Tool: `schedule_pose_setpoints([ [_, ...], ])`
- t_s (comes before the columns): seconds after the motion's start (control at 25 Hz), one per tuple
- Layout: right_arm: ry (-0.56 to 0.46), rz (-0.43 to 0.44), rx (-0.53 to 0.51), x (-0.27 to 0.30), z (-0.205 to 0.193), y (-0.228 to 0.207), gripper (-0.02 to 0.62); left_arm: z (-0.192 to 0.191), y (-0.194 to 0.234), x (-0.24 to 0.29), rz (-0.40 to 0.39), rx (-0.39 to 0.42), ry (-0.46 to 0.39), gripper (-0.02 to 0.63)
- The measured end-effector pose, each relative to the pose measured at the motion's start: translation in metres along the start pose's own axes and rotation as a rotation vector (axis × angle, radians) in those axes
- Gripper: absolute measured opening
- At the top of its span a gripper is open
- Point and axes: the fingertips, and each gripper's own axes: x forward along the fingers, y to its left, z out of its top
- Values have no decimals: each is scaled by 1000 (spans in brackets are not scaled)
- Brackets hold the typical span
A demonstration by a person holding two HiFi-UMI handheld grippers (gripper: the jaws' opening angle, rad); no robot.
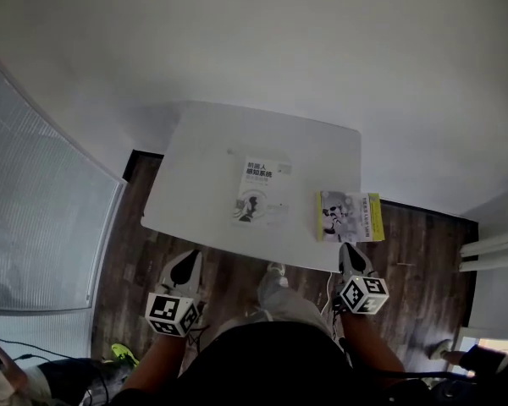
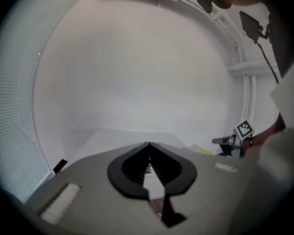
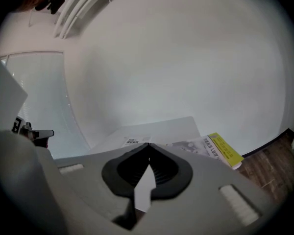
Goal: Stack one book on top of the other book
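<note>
The white book (image 1: 262,191) is laid near the middle of the desk (image 1: 203,142), the yellow-edged book (image 1: 350,216) at its right edge (well apart). The left gripper (image 1: 184,267) and right gripper (image 1: 350,254) are held at the near edge, both pressed together, empty.

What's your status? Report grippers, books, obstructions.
Left gripper shut, empty; right gripper shut, empty; both short of the table. White book mid-table, yellow-edged book at right edge, unstacked. Nothing between them.
</note>
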Motion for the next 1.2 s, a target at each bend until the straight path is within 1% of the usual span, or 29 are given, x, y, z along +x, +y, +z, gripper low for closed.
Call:
schedule_pose_setpoints([
  [0.12,15,4,7,29,8,3,3,13,7,19,-15,18,13,5],
  [0.32,21,65,0,69,26,16,2,39,22,52,-4,28,18,5],
  [0.56,12,45,38,102,45,-4,3,62,24,95,-27,49,38,5],
  [0.72,7,39,80,112,49,-18,3,78,27,122,-28,90,49,5],
  [0.84,31,15,98,117,44,-36,3,85,30,139,-25,90,58,5],
  [0.96,33,-21,113,122,45,-52,2,86,28,159,-51,96,78,5],
  [1.04,23,-51,135,119,45,-56,3,88,22,171,-84,108,81,5],
  [1.2,10,-126,161,105,42,-63,3,106,7,194,-182,186,53,5],
])
